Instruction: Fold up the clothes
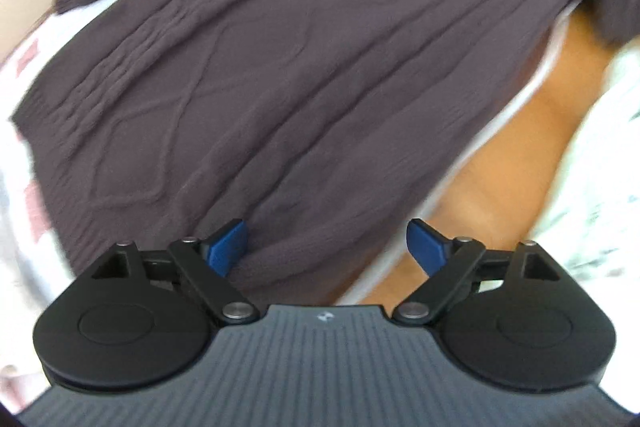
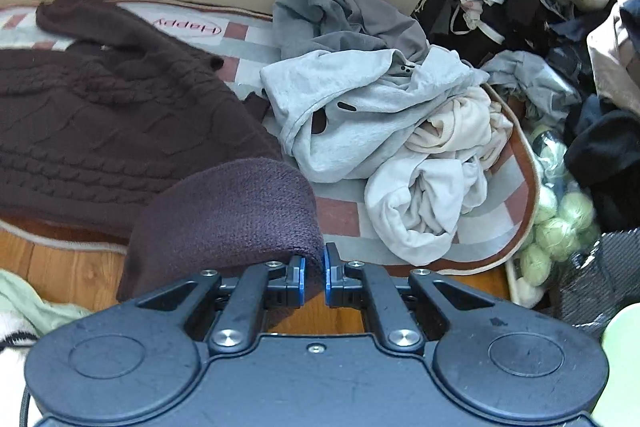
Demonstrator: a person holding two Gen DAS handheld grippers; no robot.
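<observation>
— Any writing you can read?
— "Happy", upside down on the mat (image 2: 224,29).
— Your hand-held grippers?
— Left hand-held gripper (image 1: 327,247) spread wide over the brown sweater (image 1: 280,67); right hand-held gripper (image 2: 314,277) clamps its hem, body toward ten o'clock.

Item: dark brown cable-knit sweater (image 2: 100,123) | State: spread mostly flat, partly folded | Pose: one sleeve (image 2: 120,27) lying across body, ribbed edge (image 2: 240,211) lifted off the mat (image 2: 344,215) | Place: left part of checked mat, lower hem at mat's near edge | Adjacent: crumpled pale grey and cream garments (image 2: 384,131) toward mat's right edge.
</observation>
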